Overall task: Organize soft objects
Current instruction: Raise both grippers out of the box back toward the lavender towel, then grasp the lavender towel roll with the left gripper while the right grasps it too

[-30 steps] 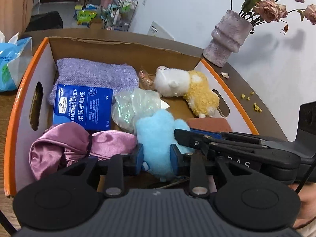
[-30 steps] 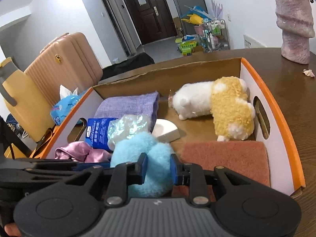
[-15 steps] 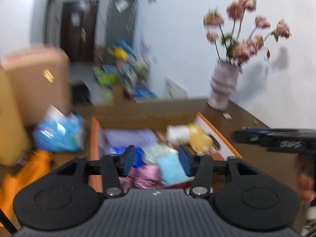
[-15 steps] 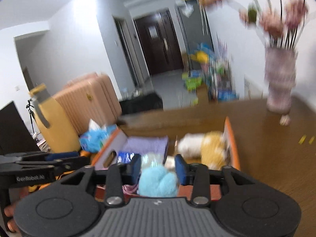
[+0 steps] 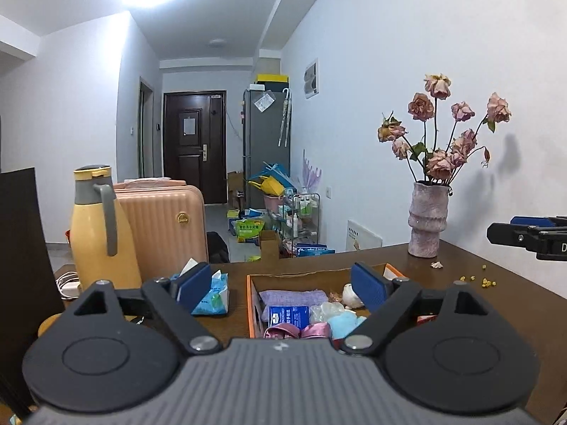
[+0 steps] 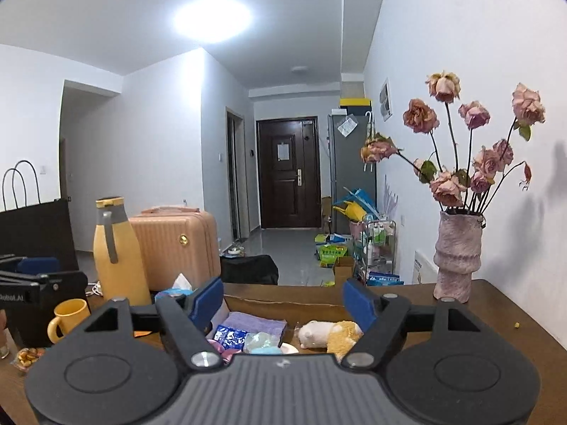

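Observation:
An orange-rimmed cardboard box on the brown table holds the soft things: a purple cloth, a blue tissue pack, a pink satin piece, a light blue plush and a white and yellow plush. My left gripper is open and empty, raised well back from the box. My right gripper is open and empty too, also raised behind the box. The purple cloth and tissue pack also show in the right wrist view.
A vase of dried roses stands at the table's far right. A yellow thermos, a blue tissue bag and a yellow mug stand left of the box. A pink suitcase stands behind the table.
Both grippers opened, let go of the light blue plush in the box, and pulled up and back. The plush now lies in the box.

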